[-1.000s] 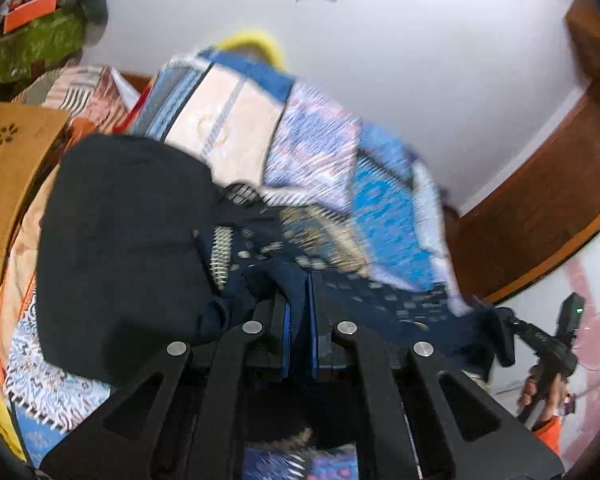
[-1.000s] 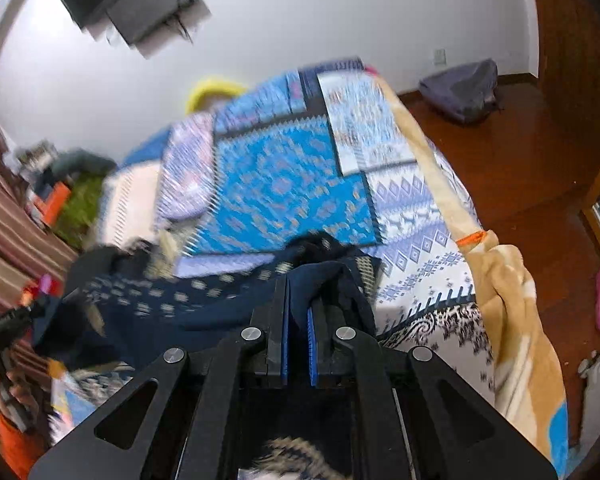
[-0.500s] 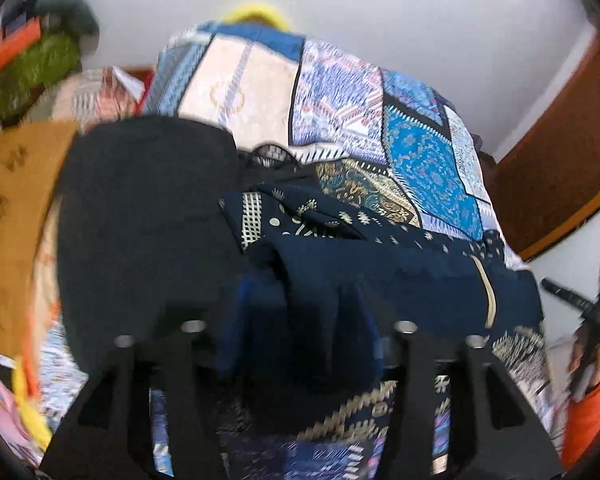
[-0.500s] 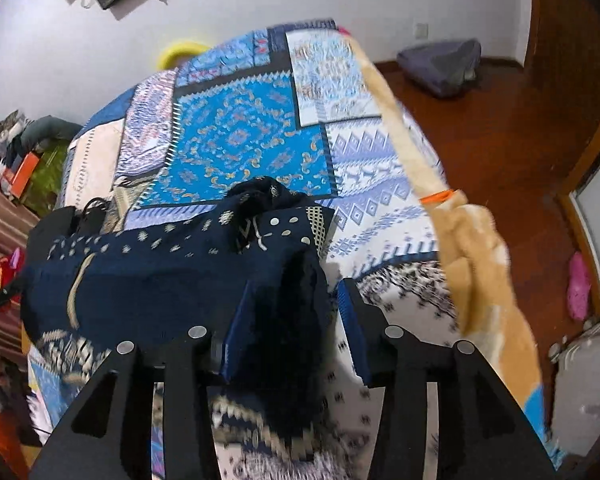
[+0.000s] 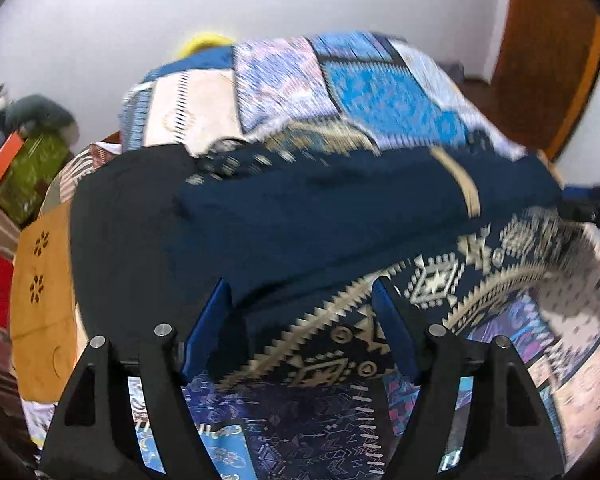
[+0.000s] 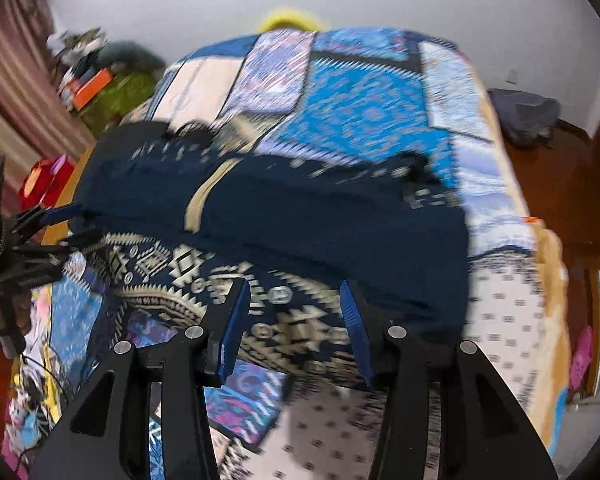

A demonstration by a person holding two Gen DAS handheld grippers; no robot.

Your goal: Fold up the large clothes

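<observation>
A large navy garment [image 5: 340,216] with cream geometric trim lies folded across the patchwork bed; it also shows in the right wrist view [image 6: 320,216]. A black cloth [image 5: 116,220] lies at its left end. My left gripper [image 5: 300,312] is open, its blue pads straddling the garment's near edge without clamping it. My right gripper [image 6: 296,312] is open over the patterned hem. The left gripper also shows at the left of the right wrist view [image 6: 56,224].
The patchwork bedspread [image 6: 364,108] covers the bed. A tan wooden board [image 5: 40,288] borders the bed's left side. A cluttered green box [image 5: 28,164] stands by the wall. A grey bag [image 6: 528,112] lies on the wooden floor to the right.
Both grippers were shut on the navy garment a second ago. They have opened and let it drop folded onto the bed, then drawn back toward its near edge.
</observation>
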